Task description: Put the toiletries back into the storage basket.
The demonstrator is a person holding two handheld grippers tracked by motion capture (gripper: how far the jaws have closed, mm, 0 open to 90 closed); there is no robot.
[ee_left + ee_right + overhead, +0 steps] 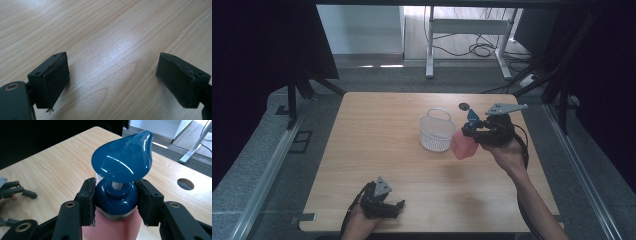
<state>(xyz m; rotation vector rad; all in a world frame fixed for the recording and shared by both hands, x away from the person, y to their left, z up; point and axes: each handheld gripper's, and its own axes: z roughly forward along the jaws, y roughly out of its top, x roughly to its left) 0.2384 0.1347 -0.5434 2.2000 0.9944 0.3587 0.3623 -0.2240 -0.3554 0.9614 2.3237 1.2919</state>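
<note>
A pink pump bottle (pixel 463 145) with a blue pump head (pixel 125 157) hangs tilted just above the table, right beside a white mesh basket (pixel 434 137). My right gripper (pixel 470 127) is shut on the bottle's blue collar, its pads (pixel 88 197) pressing both sides under the pump head. The bottle's pink body (pixel 115 230) shows below the jaws. My left gripper (pixel 393 207) rests near the table's front edge, jaws wide open over bare wood (pixel 112 77), nothing between them. It also appears far left in the right gripper view (pixel 15 190).
The basket stands a little right of the wooden table's (pixel 377 145) middle, with a handle arching over its rim. A round cable hole (pixel 464 106) lies behind it near the far edge. Dark stands flank the table; a white desk frame stands beyond.
</note>
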